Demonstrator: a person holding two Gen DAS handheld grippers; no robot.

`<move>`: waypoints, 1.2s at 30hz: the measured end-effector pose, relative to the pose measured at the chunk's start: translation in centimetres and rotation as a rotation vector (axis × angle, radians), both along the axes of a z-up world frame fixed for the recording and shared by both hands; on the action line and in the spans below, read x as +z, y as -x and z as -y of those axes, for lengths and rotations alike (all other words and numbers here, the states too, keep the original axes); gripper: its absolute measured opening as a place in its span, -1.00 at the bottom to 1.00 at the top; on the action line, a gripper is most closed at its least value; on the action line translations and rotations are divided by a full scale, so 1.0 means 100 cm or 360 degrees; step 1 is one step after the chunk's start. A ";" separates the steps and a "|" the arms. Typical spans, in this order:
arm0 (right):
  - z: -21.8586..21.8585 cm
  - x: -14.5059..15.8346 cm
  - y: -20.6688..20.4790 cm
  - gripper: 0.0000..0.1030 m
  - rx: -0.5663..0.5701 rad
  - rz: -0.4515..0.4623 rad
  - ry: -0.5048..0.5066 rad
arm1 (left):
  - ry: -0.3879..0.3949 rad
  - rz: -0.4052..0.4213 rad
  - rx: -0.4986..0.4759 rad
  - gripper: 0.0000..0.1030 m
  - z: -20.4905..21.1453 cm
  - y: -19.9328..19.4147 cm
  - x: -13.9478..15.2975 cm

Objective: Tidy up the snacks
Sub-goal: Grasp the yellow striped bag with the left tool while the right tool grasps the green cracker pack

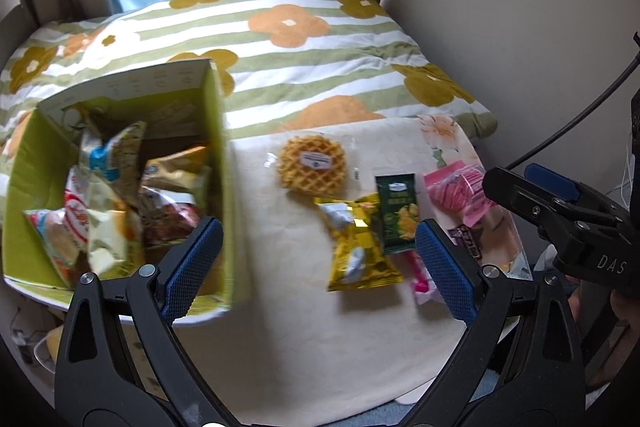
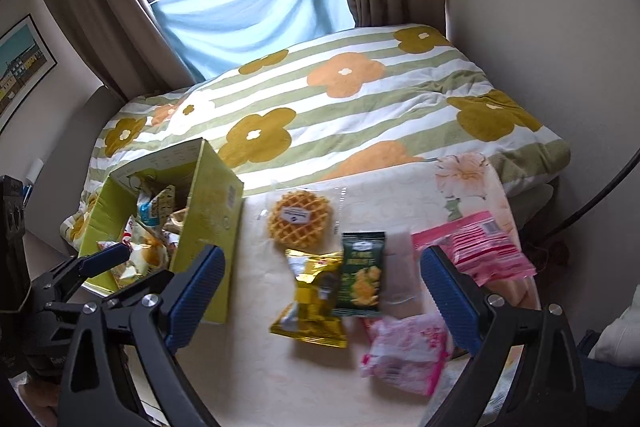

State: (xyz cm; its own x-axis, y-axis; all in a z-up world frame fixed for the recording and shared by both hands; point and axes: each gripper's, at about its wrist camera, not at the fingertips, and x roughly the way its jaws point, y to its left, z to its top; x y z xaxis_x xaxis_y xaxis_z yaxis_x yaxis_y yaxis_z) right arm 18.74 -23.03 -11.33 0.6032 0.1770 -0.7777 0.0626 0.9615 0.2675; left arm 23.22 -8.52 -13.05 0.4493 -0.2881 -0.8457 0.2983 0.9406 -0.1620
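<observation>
A green cardboard box [image 1: 224, 163] [image 2: 212, 215] on the left holds several snack packets. On the cream cloth [image 1: 288, 307] to its right lie a wrapped round waffle [image 1: 312, 165] [image 2: 300, 219], a gold packet [image 1: 360, 251] [image 2: 312, 299], a dark green packet [image 1: 398, 213] [image 2: 362, 275], a pink striped packet [image 1: 460, 193] [image 2: 488, 247] and a pink-and-white packet [image 2: 404, 355]. My left gripper [image 1: 316, 271] is open and empty, above the box's near right corner. My right gripper [image 2: 322, 303] is open and empty above the gold and green packets; it also shows in the left wrist view [image 1: 560, 203].
The cloth lies on a bed with a striped flower quilt [image 1: 280, 59] [image 2: 340, 99]. Curtains and a window stand behind. A wall runs along the right. A black cable [image 1: 580, 115] hangs at the right. A framed picture [image 2: 20, 67] hangs on the left wall.
</observation>
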 end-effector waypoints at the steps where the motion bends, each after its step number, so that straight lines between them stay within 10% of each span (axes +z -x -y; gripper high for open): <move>1: 0.007 -0.002 -0.001 0.89 0.0013 -0.0006 0.0003 | -0.0004 -0.0012 -0.0003 0.87 0.010 0.001 -0.003; 12: 0.029 -0.052 -0.022 0.89 0.0191 -0.0110 0.0126 | -0.0046 -0.0229 0.0081 0.87 0.054 0.009 -0.082; 36: -0.015 -0.124 -0.045 0.70 0.0157 -0.0200 0.0366 | -0.0045 -0.0162 0.0066 0.44 0.050 -0.016 -0.160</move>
State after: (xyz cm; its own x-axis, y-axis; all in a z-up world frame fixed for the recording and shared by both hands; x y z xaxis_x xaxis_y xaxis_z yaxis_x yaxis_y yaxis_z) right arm 23.28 -21.55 -23.77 0.4878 0.0402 -0.8720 -0.0155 0.9992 0.0374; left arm 24.78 -13.51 -29.09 0.3715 -0.2467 -0.8950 0.2425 0.9564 -0.1630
